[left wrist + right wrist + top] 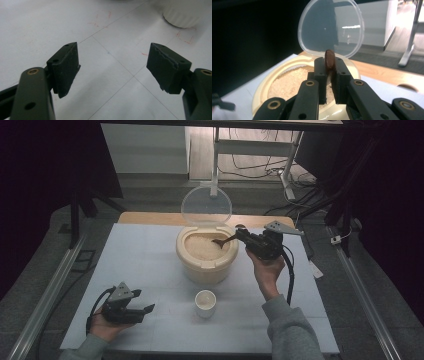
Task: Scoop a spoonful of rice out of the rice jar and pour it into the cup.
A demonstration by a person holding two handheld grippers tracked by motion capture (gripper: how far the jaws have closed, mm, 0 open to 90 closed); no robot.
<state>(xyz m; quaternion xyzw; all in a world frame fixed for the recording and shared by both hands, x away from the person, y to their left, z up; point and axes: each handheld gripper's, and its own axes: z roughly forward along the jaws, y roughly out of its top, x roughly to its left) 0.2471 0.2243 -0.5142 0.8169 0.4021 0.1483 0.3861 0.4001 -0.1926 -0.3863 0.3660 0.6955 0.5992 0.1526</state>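
While the white surface (pixel 150 270) carries everything, its biggest load is the cream rice container (pixel 206 265), standing toward the far edge at the middle with its clear hinged lid (pixel 206 206) swung upright behind it. Pale rice (pixel 202 247) fills it nearly to the rim. Nearer the front edge, just before the container, sits a small white cup (pixel 205 303), empty as far as can be told.

At the container's right side, the right gripper (pixel 241 235) is clenched on the handle of a dark wooden spoon (pixel 223 241), whose bowl dips into the rice; in the right gripper view the handle end (pixel 329 60) stands up between the pinched jaws. Near the front left corner, the left gripper (pixel 150 308) hangs released, its jaws spread wide over bare surface with nothing between them.

The spoon looks light and stiff, and likely smooth enough to twist in a narrow pinch, so a hold well along the handle, as here, should keep it level. Loose grains will probably spill with any tilt on the way to the cup.
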